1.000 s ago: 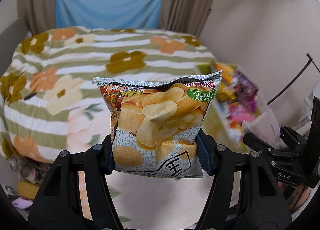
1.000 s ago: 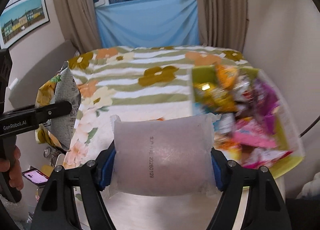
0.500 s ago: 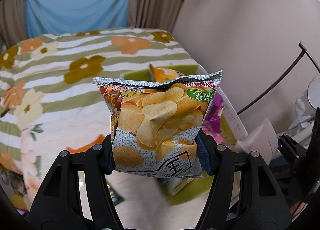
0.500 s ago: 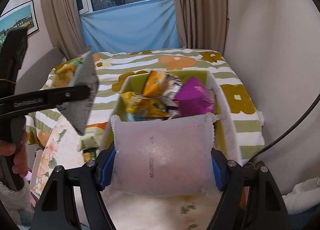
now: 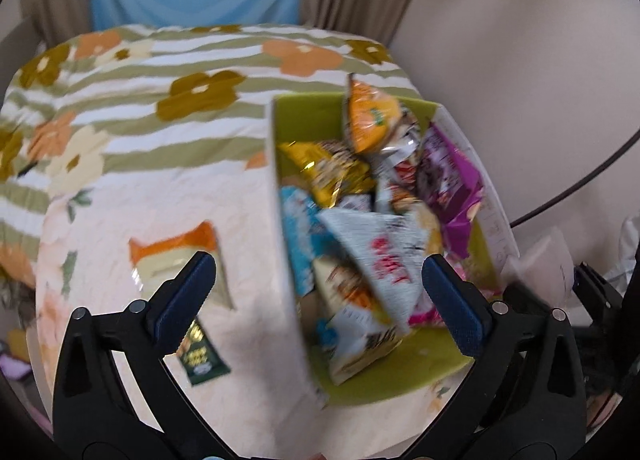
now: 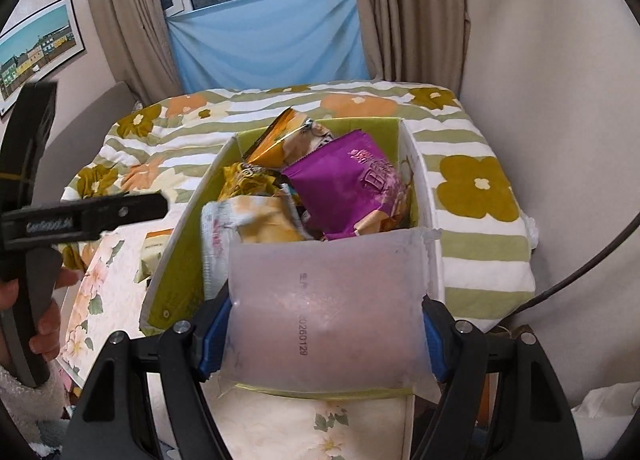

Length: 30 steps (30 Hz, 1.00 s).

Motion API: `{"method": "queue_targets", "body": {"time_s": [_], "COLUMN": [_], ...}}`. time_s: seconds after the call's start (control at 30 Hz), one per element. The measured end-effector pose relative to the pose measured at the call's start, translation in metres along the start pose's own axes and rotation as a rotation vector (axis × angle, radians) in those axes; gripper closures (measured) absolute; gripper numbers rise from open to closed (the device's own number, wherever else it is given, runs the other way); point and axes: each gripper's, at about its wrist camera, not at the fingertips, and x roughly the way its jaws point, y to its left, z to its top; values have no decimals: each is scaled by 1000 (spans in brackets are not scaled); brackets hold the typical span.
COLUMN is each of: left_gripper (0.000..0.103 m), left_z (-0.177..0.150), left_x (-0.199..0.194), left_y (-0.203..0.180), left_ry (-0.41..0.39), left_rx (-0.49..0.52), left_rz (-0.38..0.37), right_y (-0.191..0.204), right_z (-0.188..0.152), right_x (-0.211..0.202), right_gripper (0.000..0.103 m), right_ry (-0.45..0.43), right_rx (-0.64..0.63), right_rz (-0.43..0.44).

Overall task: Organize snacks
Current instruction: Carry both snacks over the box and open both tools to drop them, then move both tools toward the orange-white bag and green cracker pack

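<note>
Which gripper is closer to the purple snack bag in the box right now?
Hard to call, perhaps the left. The left gripper is open over the green box, the purple snack bag just beyond its right finger. The right gripper, shut on a frosted packet, is at the box's near end.

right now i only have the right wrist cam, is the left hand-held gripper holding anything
observer: no, the left hand-held gripper is open, with nothing between its pads.
operator: any snacks outside the box on that side
observer: yes, a dark green packet lies on the bedspread, left of the green box and apart from it.
operator: where could my translucent pouch go in
observer: the near end of the box shows bare green floor; a light blue packet leans along its left wall.
</note>
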Motion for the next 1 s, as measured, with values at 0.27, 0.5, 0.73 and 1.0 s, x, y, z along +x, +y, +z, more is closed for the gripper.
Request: {"method": "queue_targets", "body": {"time_s": [0.27, 0.5, 0.73, 1.0], "left_gripper": [1, 1, 1, 1], "left_z": [-23, -39, -55, -55], "left_x": [-24, -35, -35, -49], "left_y": [31, 47, 58, 63], "left_ry": [-12, -10, 9, -16], "left_rx": [-67, -95, -116, -95], "left_rz": [51, 87, 73, 62], "right_y": [16, 20, 21, 31], "right_z": [7, 8, -10, -12], "right_x": [0, 11, 5, -9], "right_gripper": [29, 5, 1, 1], "right_ry": [-17, -10, -13, -45], "right_rx": [-45, -37, -45, -34], "right_rz": [41, 9, -12, -26]}}
